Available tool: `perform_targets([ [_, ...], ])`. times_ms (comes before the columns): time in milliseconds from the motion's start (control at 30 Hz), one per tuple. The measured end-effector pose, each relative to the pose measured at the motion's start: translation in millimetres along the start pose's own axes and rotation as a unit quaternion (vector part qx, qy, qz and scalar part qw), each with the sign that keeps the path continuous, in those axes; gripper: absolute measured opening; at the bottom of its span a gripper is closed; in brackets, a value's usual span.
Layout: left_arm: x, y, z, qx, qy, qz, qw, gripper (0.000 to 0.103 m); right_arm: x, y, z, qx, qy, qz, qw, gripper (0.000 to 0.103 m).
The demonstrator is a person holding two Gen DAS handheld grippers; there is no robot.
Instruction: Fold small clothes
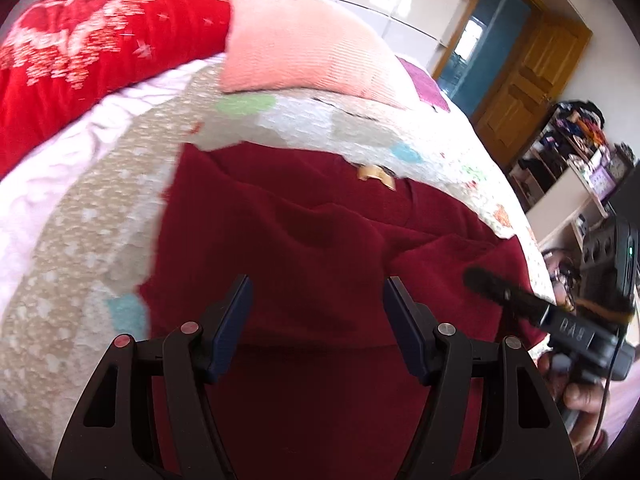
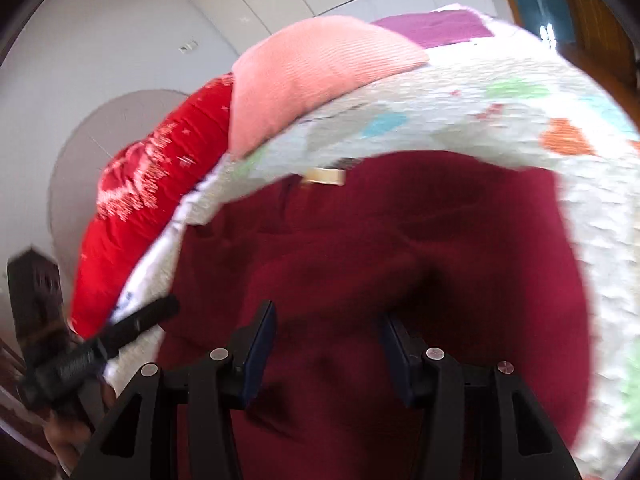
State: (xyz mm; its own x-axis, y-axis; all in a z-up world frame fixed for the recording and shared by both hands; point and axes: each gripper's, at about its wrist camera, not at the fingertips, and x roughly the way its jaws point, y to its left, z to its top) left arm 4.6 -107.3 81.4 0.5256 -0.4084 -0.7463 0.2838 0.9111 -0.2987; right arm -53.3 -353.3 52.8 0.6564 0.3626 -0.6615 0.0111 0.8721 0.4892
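Note:
A dark red garment (image 1: 304, 240) lies rumpled on the patterned quilt (image 1: 88, 232) of a bed, with a tan label (image 1: 376, 174) at its far edge. My left gripper (image 1: 318, 300) is open and empty just above the garment's near part. The right wrist view shows the same garment (image 2: 400, 248) and its label (image 2: 325, 176). My right gripper (image 2: 328, 330) is open and empty over the garment. The right gripper's body (image 1: 576, 320) shows at the right edge of the left wrist view, and the left gripper's body (image 2: 80, 352) at the lower left of the right wrist view.
A pink pillow (image 1: 304, 44) and a bright red blanket (image 1: 80, 64) lie at the far side of the bed. A purple cloth (image 1: 426, 84) lies beyond the pillow. A wooden door (image 1: 528, 80) and cluttered shelves (image 1: 572, 160) stand at the right.

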Motion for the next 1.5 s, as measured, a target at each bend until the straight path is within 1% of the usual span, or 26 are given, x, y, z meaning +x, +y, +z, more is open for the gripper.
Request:
perform_targets([
  [67,-7.8,18.0,0.9,-0.023,-0.007,-0.005,0.9997,0.067,12.1,20.9,6.0,-0.005,-0.004,0.043,0.999,0.05],
  [133,-10.3,30.7,1.5,-0.042,-0.007,-0.017,0.9989,0.068,24.4,45.1,3.8,-0.025,0.02,0.092,0.995,0.05],
  [200,-7.9,43.7,1.6,-0.065,0.003,-0.039,0.9971,0.068,31.2,62.3,-3.7,-0.051,0.04,0.118,0.991,0.051],
  [267,-4.3,53.5,0.2,-0.091,0.014,-0.062,0.9938,0.068,29.8,78.4,-17.9,-0.097,0.05,0.131,0.985,0.054],
  [300,-2.8,57.6,-0.8,-0.103,0.018,-0.073,0.9918,0.068,28.7,83.4,-25.0,-0.116,0.057,0.127,0.984,0.058],
  [367,-0.4,62.8,-3.4,-0.121,0.024,-0.094,0.9878,0.068,25.8,86.4,-36.4,-0.138,0.069,0.105,0.982,0.06],
  [433,-0.5,62.7,-4.8,-0.125,0.026,-0.102,0.9865,0.068,19.1,82.6,-43.9,-0.147,0.075,0.085,0.983,0.06],
  [500,-4.0,62.1,-7.1,-0.125,0.027,-0.112,0.9854,0.068,7.1,74.9,-48.8,-0.152,0.069,0.066,0.984,0.06],
  [533,-7.9,64.4,-8.1,-0.13,0.021,-0.12,0.984,0.068,-3.5,68.8,-51.3,-0.152,0.061,0.057,0.985,0.06],
  [567,-14.0,69.0,-10.0,-0.142,0.005,-0.126,0.9818,0.068,-8.5,62.8,-51.5,-0.15,0.056,0.051,0.986,0.06],
  [600,-17.2,72.6,-11.0,-0.151,-0.002,-0.127,0.9804,0.071,-13.2,55.4,-51.0,-0.147,0.051,0.045,0.987,0.06],
  [633,-18.7,76.2,-11.6,-0.158,-0.005,-0.128,0.979,0.078,-22.7,45.0,-50.5,-0.14,0.043,0.036,0.989,0.061],
  [700,-16.7,80.0,-12.8,-0.167,0.002,-0.132,0.977,0.079,-33.1,31.1,-48.2,-0.128,0.029,0.023,0.991,0.061],
  [800,-7.9,75.9,-19.1,-0.167,0.026,-0.13,0.9771,0.079,-51.5,8.4,-46.1,-0.1,0.007,0.0,0.995,0.061],
  [933,3.1,56.8,-34.5,-0.141,0.053,-0.109,0.9826,0.078,-68.4,-17.5,-45.8,-0.058,-0.015,-0.013,0.998,0.061],
  [1000,7.7,42.0,-42.8,-0.118,0.062,-0.102,0.9858,0.077,-72.3,-25.9,-46.3,-0.042,-0.019,-0.016,0.999,0.061],
  [1033,8.7,31.3,-44.1,-0.098,0.061,-0.09,0.9892,0.061,-73.9,-29.0,-47.2,-0.038,-0.022,-0.02,0.999,0.061],
  [1067,8.7,23.9,-43.3,-0.08,0.06,-0.08,0.9918,0.046,-75.6,-31.6,-47.8,-0.036,-0.026,-0.025,0.999,0.061],
  [1100,8.1,14.9,-40.6,-0.061,0.061,-0.076,0.9933,0.012,-75.7,-31.7,-47.6,-0.035,-0.031,-0.031,0.998,0.061],
  [1133,6.1,8.8,-36.6,-0.05,0.062,-0.086,0.9931,0.01,-76.8,-33.7,-46.4,-0.03,-0.04,-0.041,0.998,0.061],
  [1167,-0.5,2.2,-31.7,-0.042,0.053,-0.1,0.9928,0.01,-79.1,-36.3,-45.6,-0.028,-0.047,-0.051,0.997,0.061],
  [1267,-24.7,-19.1,-6.9,0.005,0.006,-0.107,0.9942,0.011,-82.6,-40.5,-38.5,-0.022,-0.063,-0.089,0.994,0.061],
  [1333,-35.1,-24.2,12.3,0.015,-0.016,-0.11,0.9937,0.011,-85.3,-47.6,-32.7,-0.016,-0.068,-0.106,0.992,0.061],
  [1367,-38.6,-25.5,24.6,0.021,-0.031,-0.104,0.9938,0.01,-84.1,-48.5,-29.4,-0.014,-0.068,-0.109,0.992,0.061],
  [1433,-42.1,-19.4,39.3,0.028,-0.053,-0.082,0.9949,0.011,-80.0,-47.1,-21.1,-0.008,-0.069,-0.113,0.991,0.061],
  [1500,-36.8,-4.7,47.4,0.02,-0.053,-0.066,0.9962,0.011,-79.0,-43.5,-14.6,-0.008,-0.078,-0.108,0.991,0.061],
])
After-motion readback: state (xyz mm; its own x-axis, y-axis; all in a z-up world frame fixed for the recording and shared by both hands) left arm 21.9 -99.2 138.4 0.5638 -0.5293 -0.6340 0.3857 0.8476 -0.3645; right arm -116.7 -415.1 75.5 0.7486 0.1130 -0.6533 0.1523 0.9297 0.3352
